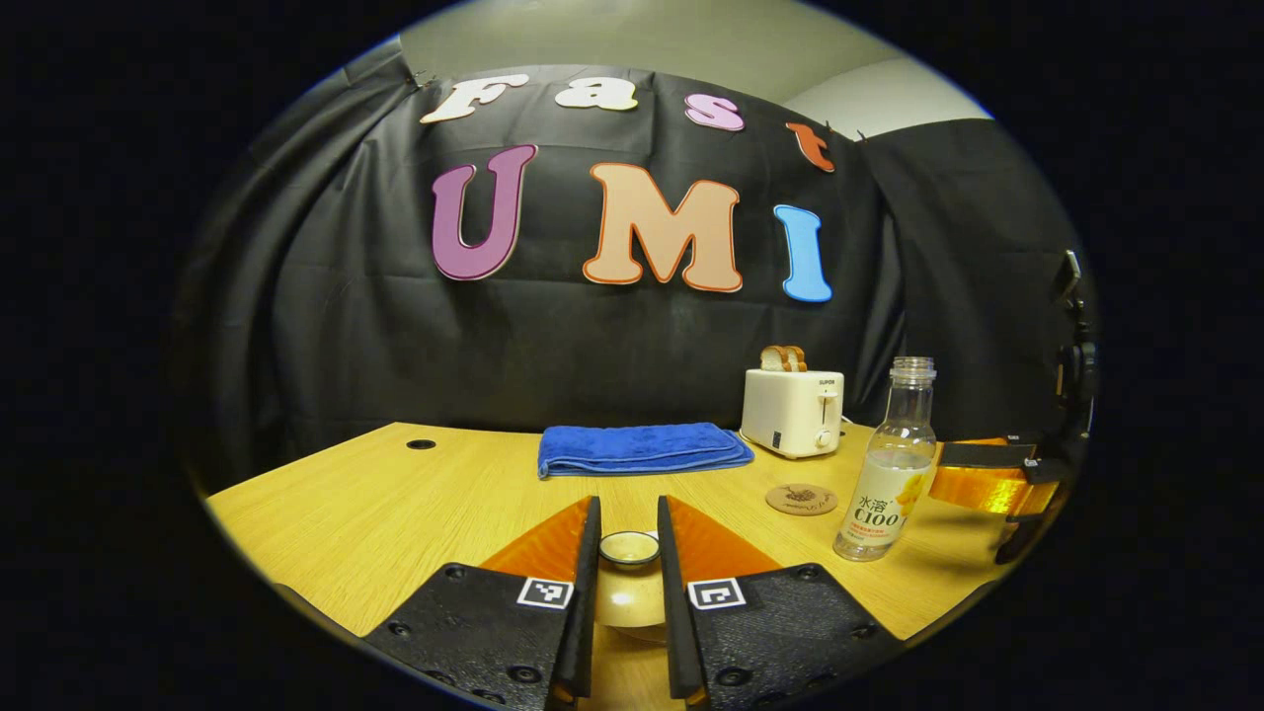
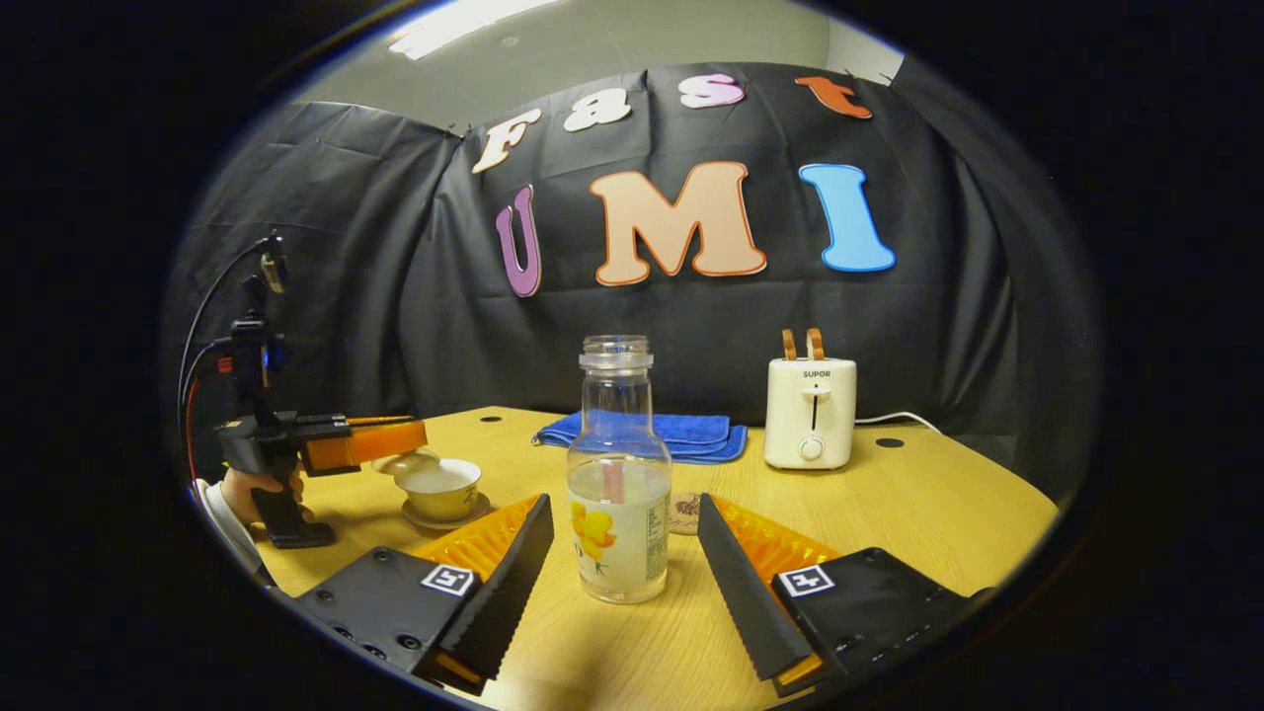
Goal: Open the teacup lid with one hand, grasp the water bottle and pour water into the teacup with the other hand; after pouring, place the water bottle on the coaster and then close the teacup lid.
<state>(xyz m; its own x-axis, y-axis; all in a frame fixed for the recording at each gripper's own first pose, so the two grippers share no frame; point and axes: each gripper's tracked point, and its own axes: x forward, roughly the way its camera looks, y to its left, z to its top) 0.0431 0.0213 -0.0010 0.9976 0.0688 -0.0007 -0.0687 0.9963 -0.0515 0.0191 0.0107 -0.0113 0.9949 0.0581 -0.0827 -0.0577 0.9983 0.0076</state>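
Observation:
My left gripper (image 1: pixel 629 528) is shut on the teacup lid (image 1: pixel 629 602), whose ringed knob sits between the fingers. The right gripper view has that left gripper (image 2: pixel 415 439) holding the lid (image 2: pixel 408 462) just left of and above the open teacup (image 2: pixel 441 487), which stands on its saucer. The clear water bottle (image 2: pixel 617 474), uncapped and partly full, stands upright on the table between the open fingers of my right gripper (image 2: pixel 624 509), with a gap on each side. A round coaster (image 1: pixel 801 499) lies just behind the bottle (image 1: pixel 889 474). The right gripper (image 1: pixel 943 472) sits at the bottle's right.
A white toaster (image 2: pixel 811 410) with bread slices stands at the back of the wooden table (image 2: pixel 938 504). A folded blue towel (image 2: pixel 691 434) lies left of it. A hand (image 2: pixel 252 489) holds the left gripper at the table's left edge.

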